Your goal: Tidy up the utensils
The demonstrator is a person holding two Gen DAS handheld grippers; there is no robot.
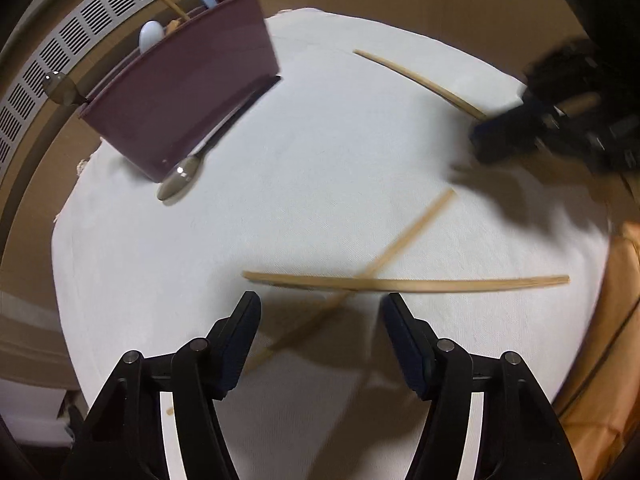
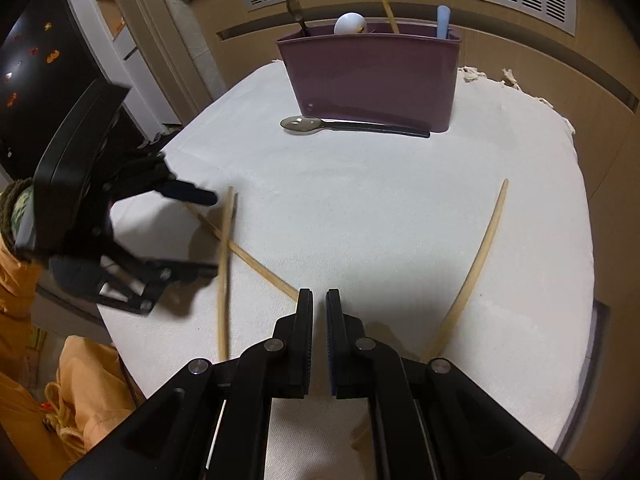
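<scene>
Our left gripper (image 1: 320,308) hangs with fingers apart and nothing between them, just short of two crossed chopsticks (image 1: 400,283) on the white cloth (image 1: 320,160); our right gripper (image 2: 319,300) has its fingers together, empty; a third chopstick (image 2: 478,260) lies beside it; a grey spoon (image 2: 304,124) rests against the maroon holder (image 2: 372,76), where other utensils stand.

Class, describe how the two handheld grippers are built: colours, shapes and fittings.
The left gripper and the right gripper are alike: matte black angular linkage arms, round silver pivot pins, and flat narrow fingers faced with dark blue ribbed pads. White strips show between the arms.
</scene>
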